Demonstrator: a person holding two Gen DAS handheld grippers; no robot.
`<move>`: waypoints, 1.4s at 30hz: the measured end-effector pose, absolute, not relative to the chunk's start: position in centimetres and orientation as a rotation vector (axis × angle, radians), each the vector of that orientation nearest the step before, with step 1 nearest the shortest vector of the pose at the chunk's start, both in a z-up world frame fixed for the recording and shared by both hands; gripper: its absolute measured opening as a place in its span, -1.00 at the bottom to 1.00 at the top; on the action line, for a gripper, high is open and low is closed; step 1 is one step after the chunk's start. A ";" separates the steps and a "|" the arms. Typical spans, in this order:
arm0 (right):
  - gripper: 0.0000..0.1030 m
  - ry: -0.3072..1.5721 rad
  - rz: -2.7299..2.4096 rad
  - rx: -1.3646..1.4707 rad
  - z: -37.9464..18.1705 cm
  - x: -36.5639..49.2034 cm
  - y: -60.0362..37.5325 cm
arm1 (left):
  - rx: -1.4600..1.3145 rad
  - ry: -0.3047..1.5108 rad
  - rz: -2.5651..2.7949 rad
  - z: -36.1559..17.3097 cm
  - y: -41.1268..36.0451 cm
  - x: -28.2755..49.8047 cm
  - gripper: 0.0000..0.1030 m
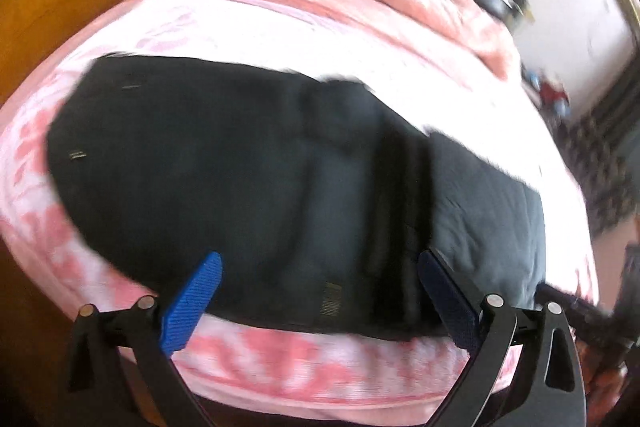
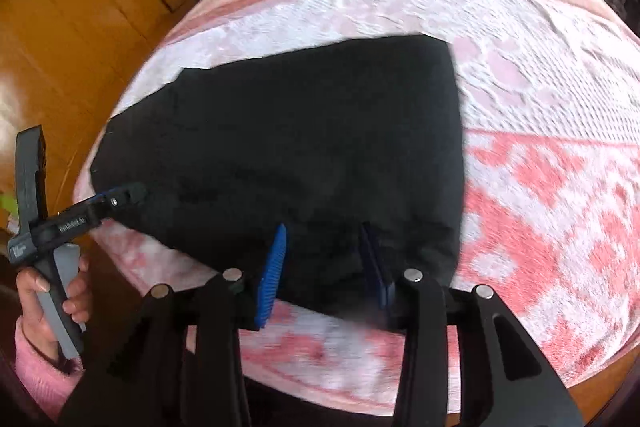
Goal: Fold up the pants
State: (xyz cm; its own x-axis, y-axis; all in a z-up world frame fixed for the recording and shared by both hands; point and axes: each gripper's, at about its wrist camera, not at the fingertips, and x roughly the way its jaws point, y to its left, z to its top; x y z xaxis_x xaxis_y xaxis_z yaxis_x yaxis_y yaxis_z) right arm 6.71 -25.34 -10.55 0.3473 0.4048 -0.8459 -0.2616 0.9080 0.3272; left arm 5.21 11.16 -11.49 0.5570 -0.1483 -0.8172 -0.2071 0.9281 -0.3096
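A bed (image 2: 540,187) under a pink-and-white patterned cover carries the black pants (image 2: 300,155), which lie flat near its front edge, seemingly already doubled into a broad block. The left gripper (image 1: 320,279) hangs over their near edge with jaws spread wide and empty, while the right gripper (image 2: 324,259) has jaws partly apart, no cloth visibly pinched. I judge this a pause between folds; next, both jaws must close on an edge and carry it across.

One pair of black pants (image 2: 304,147) lies just ahead of two grippers: the left gripper (image 1: 320,275) and right gripper (image 2: 326,251), each with two blue fingers (image 2: 274,267). One hand (image 2: 48,291).
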 end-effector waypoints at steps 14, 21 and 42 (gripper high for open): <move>-0.18 1.169 0.734 -0.061 -10.4 8.4 -8.8 | -0.944 0.820 0.224 -15.1 33.2 1.2 0.77; -0.12 1.214 0.718 -0.065 -12.4 9.5 -7.4 | -1.084 0.803 0.227 -18.6 37.4 2.3 0.61; 0.11 1.208 0.711 -0.093 -14.2 9.2 -6.1 | -1.236 0.741 0.109 -24.3 38.4 7.0 -0.17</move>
